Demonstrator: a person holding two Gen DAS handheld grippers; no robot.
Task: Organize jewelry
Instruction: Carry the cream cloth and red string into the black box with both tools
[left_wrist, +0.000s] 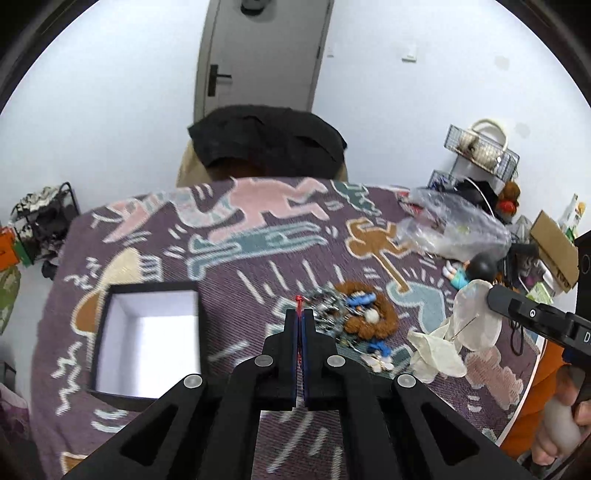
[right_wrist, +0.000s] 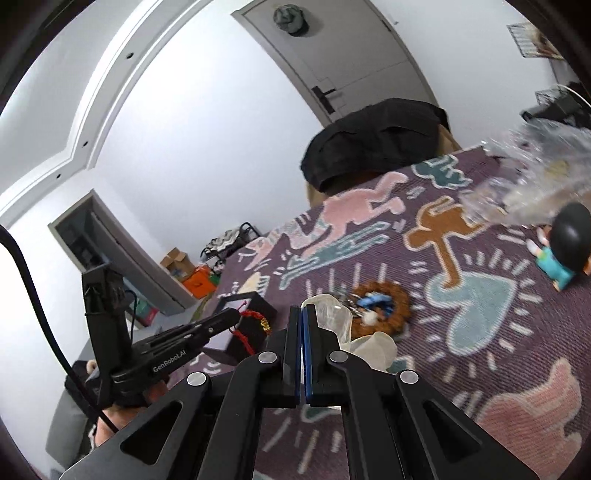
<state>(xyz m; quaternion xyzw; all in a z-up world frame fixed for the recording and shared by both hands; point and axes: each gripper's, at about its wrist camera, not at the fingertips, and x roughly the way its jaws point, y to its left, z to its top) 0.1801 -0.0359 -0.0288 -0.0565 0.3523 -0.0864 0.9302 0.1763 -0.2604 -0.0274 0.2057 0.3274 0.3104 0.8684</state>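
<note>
A purple cloth (left_wrist: 258, 280) with pink, teal and brown figures covers the worktop in a white-walled room with a grey door (left_wrist: 262, 51). The left gripper (left_wrist: 300, 314) has its fingers pressed together on a red cord bracelet (right_wrist: 255, 323); the left view shows only a red tip above the fingertips, while the right view shows the cord and its gold charm dangling clear of the cloth. The right gripper (right_wrist: 303, 314) is likewise clamped, pinching a translucent shell-like ornament (left_wrist: 476, 314) with cream petals (left_wrist: 436, 350) hanging below.

Left of the left fingers sits an open black box (left_wrist: 147, 332) with a white lining. Just beyond and right of them lies the jewelry heap (left_wrist: 354, 314): a brown fuzzy ring, blue pieces and a white bead, blurred. Farther right lie a small doll (right_wrist: 561, 254) and crumpled clear plastic (left_wrist: 454, 229). A black garment (left_wrist: 266, 136) drapes a chair at the far edge. Only the left view shows the wire rack (left_wrist: 480, 147); only the right shows a dark doorway (right_wrist: 96, 243).
</note>
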